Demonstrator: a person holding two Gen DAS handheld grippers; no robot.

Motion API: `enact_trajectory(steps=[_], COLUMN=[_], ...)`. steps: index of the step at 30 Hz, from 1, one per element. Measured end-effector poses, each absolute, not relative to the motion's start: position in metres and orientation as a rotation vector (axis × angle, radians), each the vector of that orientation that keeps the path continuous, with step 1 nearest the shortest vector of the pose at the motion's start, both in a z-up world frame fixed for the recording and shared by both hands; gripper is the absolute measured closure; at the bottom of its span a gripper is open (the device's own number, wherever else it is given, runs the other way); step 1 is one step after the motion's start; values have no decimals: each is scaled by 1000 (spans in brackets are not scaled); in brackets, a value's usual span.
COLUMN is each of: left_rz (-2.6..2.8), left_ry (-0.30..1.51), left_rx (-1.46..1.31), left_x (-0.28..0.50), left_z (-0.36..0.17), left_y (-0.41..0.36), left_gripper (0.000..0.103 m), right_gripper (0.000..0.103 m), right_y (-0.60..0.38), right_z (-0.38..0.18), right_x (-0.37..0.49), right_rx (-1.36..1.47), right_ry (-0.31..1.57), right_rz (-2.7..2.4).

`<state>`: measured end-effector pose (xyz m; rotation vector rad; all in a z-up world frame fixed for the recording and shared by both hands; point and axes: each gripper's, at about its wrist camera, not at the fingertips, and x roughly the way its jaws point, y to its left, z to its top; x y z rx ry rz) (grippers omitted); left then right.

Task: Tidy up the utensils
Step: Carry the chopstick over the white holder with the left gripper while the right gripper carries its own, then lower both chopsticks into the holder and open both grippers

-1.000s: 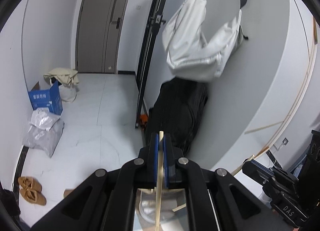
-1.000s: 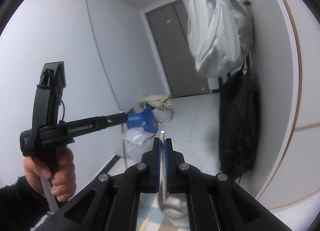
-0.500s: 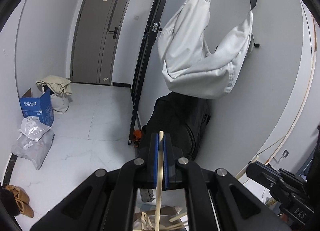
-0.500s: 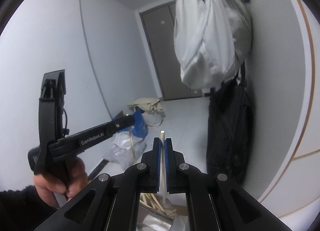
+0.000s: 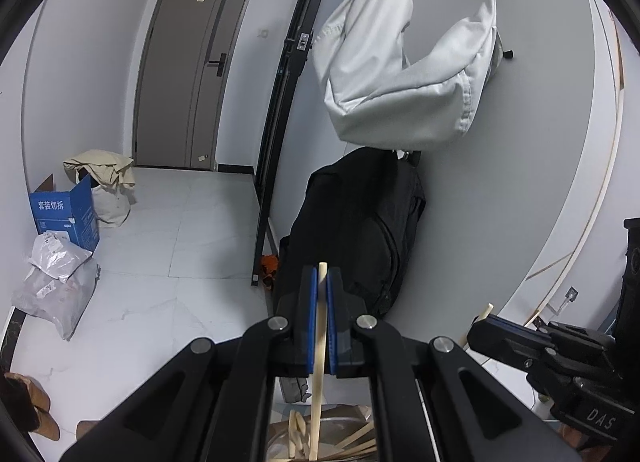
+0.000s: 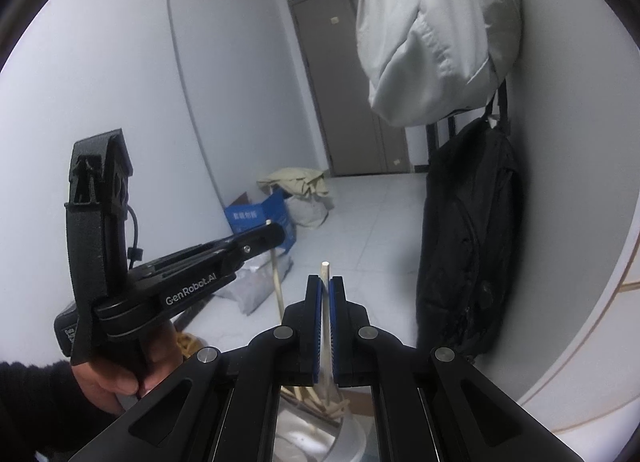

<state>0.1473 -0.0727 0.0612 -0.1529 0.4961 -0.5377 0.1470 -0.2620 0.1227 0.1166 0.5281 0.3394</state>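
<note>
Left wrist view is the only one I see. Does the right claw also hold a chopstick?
Observer: Yes. The right claw is shut on the right chopstick, which stands nearly upright.
Operator: What is below it?
Observer: A pale-rimmed bowl with loose chopsticks inside.
Operator: How does my left claw look from there?
Observer: A hand in a dark sleeve grips its handle. The left chopstick hangs down from the left claw.

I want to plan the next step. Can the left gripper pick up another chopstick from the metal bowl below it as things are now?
Probably not yet. The left gripper is shut on a chopstick, so its jaws are occupied. The metal bowl lies just below with nothing visible blocking the way.
</note>
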Motion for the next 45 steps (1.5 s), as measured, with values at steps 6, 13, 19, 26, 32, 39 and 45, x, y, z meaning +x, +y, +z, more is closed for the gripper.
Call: enact_trajectory(steps=[6, 13, 19, 26, 32, 39, 45], left_rz=[-548, -563, -603, -663, -598, -459, -358], left_ry=[498, 539, 603, 702, 660, 628, 571], left_rx=[-129, -102, -75, -84, -124, -117, -108], left_x=[150, 146, 141, 141, 124, 91, 58], left_z=[61, 54, 44, 49, 74, 94, 103], left_y=[-81, -80, -78, -76, -58, -48, -41], left_gripper=[102, 102, 102, 97, 49, 30, 23], right_gripper=[100, 100, 99, 94, 51, 32, 16], right_y=[-257, -255, -250, -251, -264, -266, -248], right_z=[110, 97, 76, 57, 73, 99, 118], right_x=[148, 147, 146, 142, 118, 69, 25], right_rx=[114, 108, 115, 159, 217, 244, 230], right_ry=[563, 596, 652, 699, 634, 531, 431], right_rz=[351, 361, 366, 355, 337, 303, 335])
